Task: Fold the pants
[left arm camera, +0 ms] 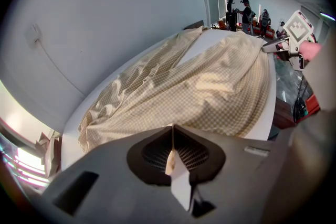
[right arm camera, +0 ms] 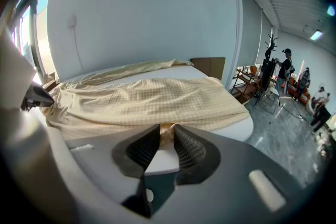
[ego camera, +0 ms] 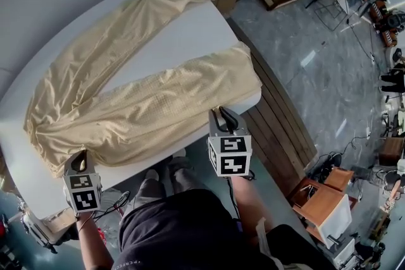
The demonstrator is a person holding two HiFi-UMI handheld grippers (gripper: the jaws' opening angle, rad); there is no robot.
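Observation:
Pale yellow checked pants (ego camera: 126, 104) lie flat on a white table (ego camera: 190, 28), the two legs spread in a V toward the far right. My left gripper (ego camera: 79, 164) sits at the near left corner, by the waistband. Its jaws are shut on a thin fold of the fabric (left arm camera: 169, 157). My right gripper (ego camera: 221, 120) is at the near leg's lower edge, close to the table's front rim. Its jaws stand narrow, and a bunched bit of the leg's edge (right arm camera: 167, 135) fills the gap between the tips.
The table's near edge runs just in front of both grippers. The person's legs stand against it. A wooden platform (ego camera: 285, 129) and grey floor lie to the right. Boxes, stands and other people (left arm camera: 245, 10) are farther off at the right.

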